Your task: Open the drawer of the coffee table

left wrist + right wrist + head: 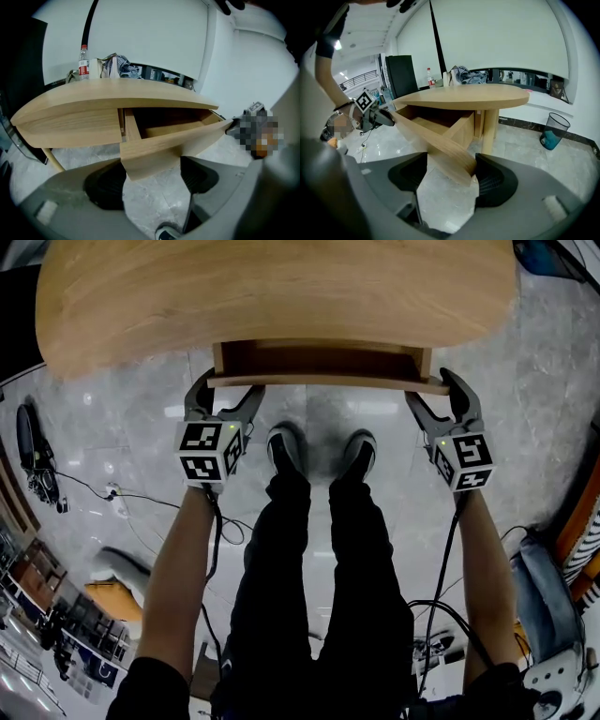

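The oval wooden coffee table (281,287) fills the top of the head view. Its drawer (319,360) stands partly pulled out toward me. My left gripper (227,388) is at the left end of the drawer front (328,381), and my right gripper (433,390) is at the right end. In the left gripper view the drawer front's corner (150,154) lies between wide jaws of the left gripper (152,180), with gaps at both pads. In the right gripper view the panel's end (454,161) sits between the wide jaws of the right gripper (451,180), touching the right pad (490,183).
A water bottle (83,61) and a heap of cloth (117,65) sit on the table's far side. The person's shoes (286,446) stand just under the drawer. A table leg (489,129) and a waste bin (553,131) are to the right. Cables (112,493) trail on the floor at left.
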{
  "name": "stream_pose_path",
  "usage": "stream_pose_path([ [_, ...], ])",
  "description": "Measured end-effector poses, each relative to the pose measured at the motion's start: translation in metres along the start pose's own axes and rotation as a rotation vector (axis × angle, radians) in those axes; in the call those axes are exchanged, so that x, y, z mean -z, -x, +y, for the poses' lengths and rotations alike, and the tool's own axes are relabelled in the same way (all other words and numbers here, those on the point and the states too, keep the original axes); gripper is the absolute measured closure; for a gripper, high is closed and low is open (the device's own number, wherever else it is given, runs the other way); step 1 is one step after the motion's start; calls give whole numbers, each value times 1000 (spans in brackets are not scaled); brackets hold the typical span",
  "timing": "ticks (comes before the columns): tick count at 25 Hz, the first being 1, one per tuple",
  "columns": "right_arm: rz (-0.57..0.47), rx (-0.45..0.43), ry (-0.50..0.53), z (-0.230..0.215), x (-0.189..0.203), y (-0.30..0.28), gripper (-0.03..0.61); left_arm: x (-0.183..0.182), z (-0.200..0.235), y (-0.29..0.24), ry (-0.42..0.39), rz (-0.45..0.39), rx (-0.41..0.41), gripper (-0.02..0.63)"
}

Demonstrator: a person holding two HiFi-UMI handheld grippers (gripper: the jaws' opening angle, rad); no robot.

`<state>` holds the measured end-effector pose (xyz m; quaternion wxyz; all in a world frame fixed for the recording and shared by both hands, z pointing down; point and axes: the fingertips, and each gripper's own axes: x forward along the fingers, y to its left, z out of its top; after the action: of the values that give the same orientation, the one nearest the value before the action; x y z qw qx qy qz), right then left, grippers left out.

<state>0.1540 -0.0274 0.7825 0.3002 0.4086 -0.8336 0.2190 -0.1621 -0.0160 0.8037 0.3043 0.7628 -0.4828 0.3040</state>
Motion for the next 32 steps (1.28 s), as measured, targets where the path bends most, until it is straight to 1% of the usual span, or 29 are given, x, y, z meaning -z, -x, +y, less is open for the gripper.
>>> stream_pose_path([
  [6,44,14,-35,26,21,16,258,26,-5,20,11,66,5,238],
  [10,71,26,-40,32,30,24,258,36,-12,27,24,98,5,238],
  [18,132,7,-37,51,62,41,256,72,-28,43,44,153,12,238],
  [23,180,0,-36,62,85,46,256,99,-36,48,62,201,17,238],
  [32,209,-15,-32,64,101,36,256,115,-34,39,60,251,9,238],
])
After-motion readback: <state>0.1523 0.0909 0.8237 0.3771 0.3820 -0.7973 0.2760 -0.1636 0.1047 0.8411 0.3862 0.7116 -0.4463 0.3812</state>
